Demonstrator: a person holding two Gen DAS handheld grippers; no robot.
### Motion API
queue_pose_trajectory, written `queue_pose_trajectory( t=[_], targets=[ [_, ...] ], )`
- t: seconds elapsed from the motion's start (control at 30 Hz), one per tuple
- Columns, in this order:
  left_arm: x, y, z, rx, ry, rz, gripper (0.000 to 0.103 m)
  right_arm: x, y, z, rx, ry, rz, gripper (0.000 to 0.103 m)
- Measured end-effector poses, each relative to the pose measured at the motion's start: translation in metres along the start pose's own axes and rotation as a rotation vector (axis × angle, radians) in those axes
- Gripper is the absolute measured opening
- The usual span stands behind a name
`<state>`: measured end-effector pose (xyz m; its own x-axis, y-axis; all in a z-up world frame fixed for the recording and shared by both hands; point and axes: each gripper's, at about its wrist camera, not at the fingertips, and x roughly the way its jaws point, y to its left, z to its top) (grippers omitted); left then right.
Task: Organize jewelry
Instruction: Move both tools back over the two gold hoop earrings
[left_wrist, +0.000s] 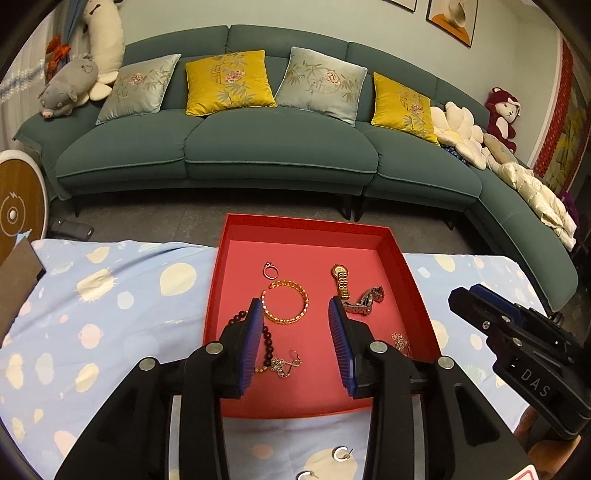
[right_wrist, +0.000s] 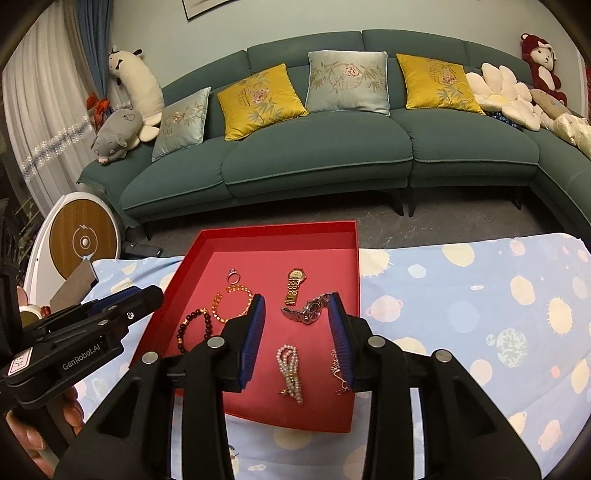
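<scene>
A red tray (left_wrist: 221, 280) on the blue patterned cloth holds the jewelry. In the left wrist view I see a ring (left_wrist: 271, 271), a gold bracelet (left_wrist: 286, 302), a gold watch (left_wrist: 341, 280), a silver watch (left_wrist: 365, 301), dark beads (left_wrist: 267, 339) and small silver pieces (left_wrist: 286, 365). My left gripper (left_wrist: 295, 302) hangs open above them, holding nothing. In the right wrist view a pearl bracelet (right_wrist: 290, 373), a thin chain (right_wrist: 340, 373) and the silver watch (right_wrist: 310, 312) lie on the tray floor (right_wrist: 258, 391). My right gripper (right_wrist: 296, 297) is open over them, pads touching nothing.
Two silver hoop earrings (left_wrist: 343, 453) lie on the cloth (left_wrist: 110, 332) in front of the tray. A hand (right_wrist: 70, 410) holds the left gripper's body at the lower left. Behind the table stand a green sofa (left_wrist: 258, 155) with cushions and a round white device (right_wrist: 83, 240).
</scene>
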<state>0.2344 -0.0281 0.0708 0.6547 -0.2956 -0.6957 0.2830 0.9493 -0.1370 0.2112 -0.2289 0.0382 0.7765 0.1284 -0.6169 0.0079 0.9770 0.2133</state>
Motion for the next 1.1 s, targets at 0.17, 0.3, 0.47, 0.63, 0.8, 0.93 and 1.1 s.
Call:
queue_pose_trajectory(
  t=[0.17, 0.3, 0.47, 0.63, 0.8, 0.93, 1.1],
  targets=[
    [-0.027, 0.007, -0.017, -0.025, -0.001, 0.005, 0.049, -0.029, 0.014, -0.013, -0.023, -0.023, 0.039, 0.034],
    [-0.044, 0.008, -0.037, -0.009, 0.021, 0.024, 0.049, -0.044, 0.029, -0.032, -0.07, 0.001, 0.051, 0.034],
    [-0.06, 0.018, -0.068, -0.022, 0.052, 0.054, 0.049, -0.052, 0.043, -0.057, -0.105, 0.023, 0.065, 0.034],
    [-0.069, 0.033, -0.093, -0.048, 0.066, 0.095, 0.049, -0.049, 0.041, -0.09, -0.068, 0.082, 0.075, 0.034],
    [-0.062, 0.038, -0.108, -0.047, 0.109, 0.111, 0.049, -0.041, 0.047, -0.115, -0.091, 0.132, 0.064, 0.034],
    [-0.056, 0.032, -0.117, -0.005, 0.131, 0.118, 0.049, -0.03, 0.055, -0.125, -0.116, 0.155, 0.061, 0.034],
    [-0.051, 0.03, -0.124, 0.018, 0.149, 0.11, 0.049, -0.009, 0.063, -0.137, -0.145, 0.195, 0.054, 0.034]
  ],
)
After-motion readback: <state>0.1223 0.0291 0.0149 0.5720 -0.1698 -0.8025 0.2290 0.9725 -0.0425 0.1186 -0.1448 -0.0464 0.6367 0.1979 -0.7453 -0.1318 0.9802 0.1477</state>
